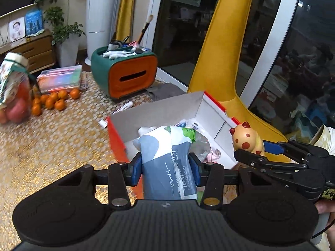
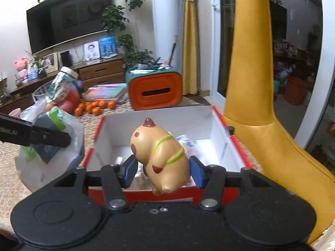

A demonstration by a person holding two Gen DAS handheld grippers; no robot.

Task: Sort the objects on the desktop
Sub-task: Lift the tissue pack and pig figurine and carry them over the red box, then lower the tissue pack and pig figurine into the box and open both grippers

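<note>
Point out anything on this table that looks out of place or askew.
A small white tube lies loose on the tablecloth behind the red box, and several oranges sit scattered beside the jar. Nothing looks spilled or damaged.
</note>
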